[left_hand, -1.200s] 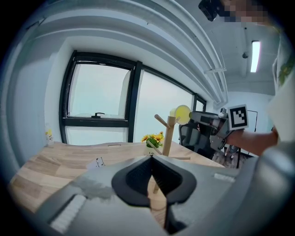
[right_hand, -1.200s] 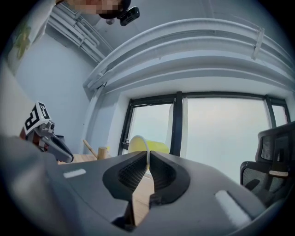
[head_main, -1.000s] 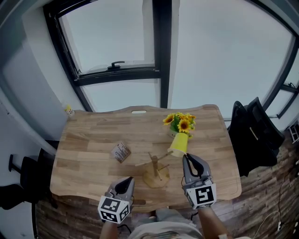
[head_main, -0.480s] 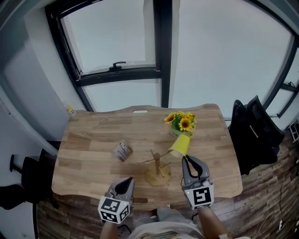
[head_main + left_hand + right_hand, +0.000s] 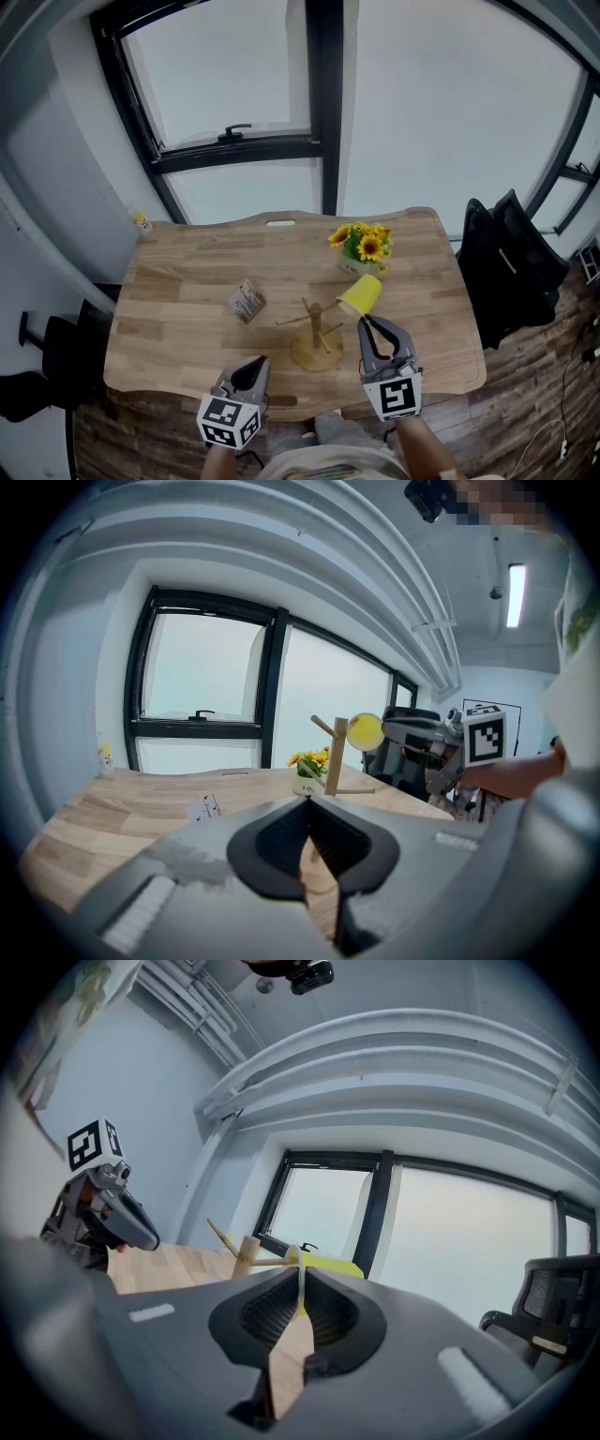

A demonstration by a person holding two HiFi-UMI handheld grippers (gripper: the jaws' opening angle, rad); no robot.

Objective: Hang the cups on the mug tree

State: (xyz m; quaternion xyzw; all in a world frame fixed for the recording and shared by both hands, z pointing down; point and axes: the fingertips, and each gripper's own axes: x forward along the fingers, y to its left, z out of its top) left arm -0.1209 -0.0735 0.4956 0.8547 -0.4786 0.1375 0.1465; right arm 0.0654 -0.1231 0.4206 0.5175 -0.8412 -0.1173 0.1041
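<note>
One yellow cup (image 5: pixel 360 295), one mug tree (image 5: pixel 314 339)

One mug tree (image 5: pixel 314 339) stands on the one wooden table (image 5: pixel 187 272), and I count outward from it. There is one yellow cup (image 5: pixel 361 294), just right of its top. One pot of sunflowers (image 5: pixel 361 248) stands beyond it, a little to the right. One small printed card (image 5: pixel 246 302) lies to its left. One little bottle (image 5: pixel 140 222) stands far to its left, at the table's back corner. There are two grippers, the left gripper (image 5: pixel 253 362) and the right gripper (image 5: pixel 364 322), nearer me than the tree on either side. One black chair (image 5: pixel 511 267) stands well to its right, off the table.
</note>
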